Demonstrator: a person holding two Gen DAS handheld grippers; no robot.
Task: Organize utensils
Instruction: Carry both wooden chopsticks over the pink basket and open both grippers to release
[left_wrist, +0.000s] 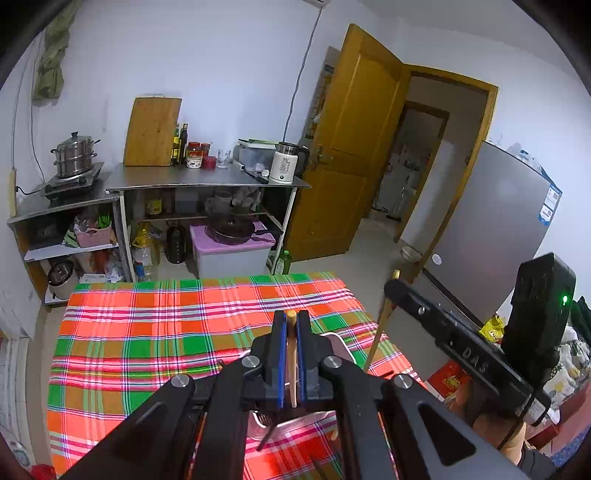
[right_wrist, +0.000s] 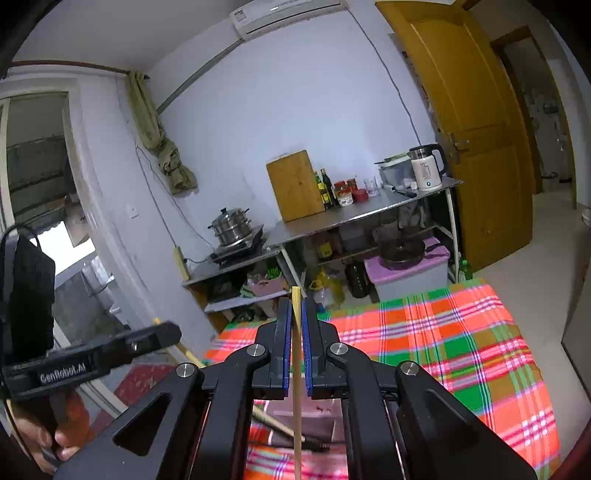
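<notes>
In the left wrist view my left gripper is shut on a wooden chopstick that stands upright between the blue pads, above the plaid tablecloth. At the right of that view is my right gripper, with a second chopstick hanging from it. In the right wrist view the right gripper is shut on its chopstick. My left gripper shows at the left there with its chopstick. Below the jaws lies a pinkish container with a fork and a dark-tipped utensil.
Beyond the table stands a steel counter with a kettle, cutting board and jars. A steamer pot sits on a stove. A purple-lidded bin is on the floor, near a wooden door and a grey fridge.
</notes>
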